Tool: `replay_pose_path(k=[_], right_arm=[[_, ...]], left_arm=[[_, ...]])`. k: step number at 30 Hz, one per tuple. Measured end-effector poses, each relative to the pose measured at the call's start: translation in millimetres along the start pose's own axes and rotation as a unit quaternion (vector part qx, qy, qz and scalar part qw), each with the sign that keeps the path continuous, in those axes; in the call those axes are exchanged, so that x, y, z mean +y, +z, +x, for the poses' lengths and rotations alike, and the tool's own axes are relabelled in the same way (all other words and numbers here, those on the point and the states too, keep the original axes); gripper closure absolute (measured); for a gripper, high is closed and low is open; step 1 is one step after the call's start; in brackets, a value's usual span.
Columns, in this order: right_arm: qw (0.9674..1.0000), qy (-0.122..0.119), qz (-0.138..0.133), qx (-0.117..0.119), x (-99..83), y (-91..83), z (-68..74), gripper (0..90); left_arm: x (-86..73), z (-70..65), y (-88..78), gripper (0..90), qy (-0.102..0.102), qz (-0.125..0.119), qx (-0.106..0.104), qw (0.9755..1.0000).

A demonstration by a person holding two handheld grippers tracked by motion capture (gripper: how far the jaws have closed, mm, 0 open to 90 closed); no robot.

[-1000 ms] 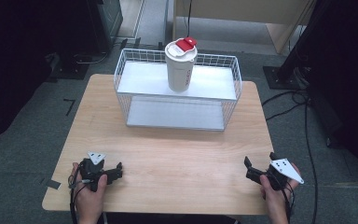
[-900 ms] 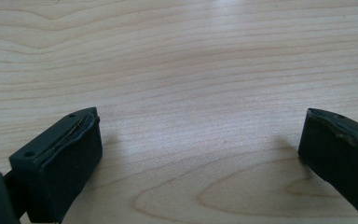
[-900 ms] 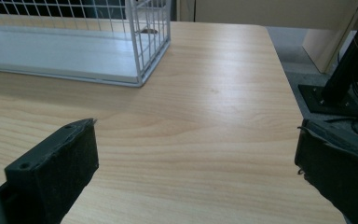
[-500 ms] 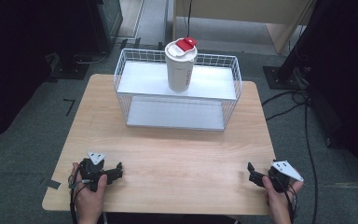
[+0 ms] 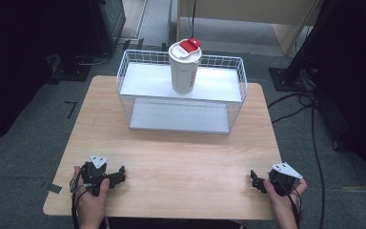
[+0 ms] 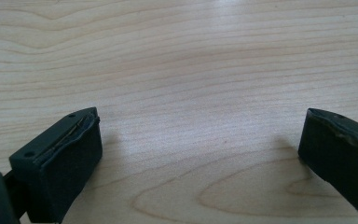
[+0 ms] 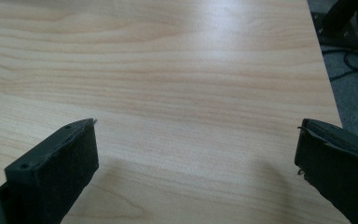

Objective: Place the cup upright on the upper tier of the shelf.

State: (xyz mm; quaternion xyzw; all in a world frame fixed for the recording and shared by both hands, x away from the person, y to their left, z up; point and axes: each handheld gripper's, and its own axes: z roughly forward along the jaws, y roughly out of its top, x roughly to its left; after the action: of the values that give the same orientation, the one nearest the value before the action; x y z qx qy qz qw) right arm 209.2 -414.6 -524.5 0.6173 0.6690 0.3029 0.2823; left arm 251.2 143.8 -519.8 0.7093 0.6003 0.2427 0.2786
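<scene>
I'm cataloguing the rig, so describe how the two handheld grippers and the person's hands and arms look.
Both the left gripper and the right gripper are black, each topped by a grey three-cornered plate. Their jaws are chunky black blocks faced with dark, slightly frayed pads, with small holes along the upper edge. Thin black cables loop from each gripper around the hands. The left hand and right hand are gloveless, forearms unsleeved.

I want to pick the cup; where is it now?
In the high view the cup stands upright on the top shelf of the wire rack at the table's far edge, near the middle.
</scene>
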Motion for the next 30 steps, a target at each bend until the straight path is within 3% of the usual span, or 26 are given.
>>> replay_pose_path(k=[4,11,30], right_arm=[[0.9997,0.002,0.026,-0.001,0.0,2.6,-1.2,0.0],[0.9994,0.013,0.033,0.008,-0.8,2.3,-4.8,0.0],[0.9992,0.005,0.034,0.02,-3.9,-1.1,-7.3,0.0]], left_arm=[[0.0,0.0,0.0,0.0,0.0,0.0,0.0,1.0],[0.0,0.0,0.0,0.0,0.0,0.0,0.0,1.0],[0.0,0.0,0.0,0.0,0.0,0.0,0.0,1.0]])
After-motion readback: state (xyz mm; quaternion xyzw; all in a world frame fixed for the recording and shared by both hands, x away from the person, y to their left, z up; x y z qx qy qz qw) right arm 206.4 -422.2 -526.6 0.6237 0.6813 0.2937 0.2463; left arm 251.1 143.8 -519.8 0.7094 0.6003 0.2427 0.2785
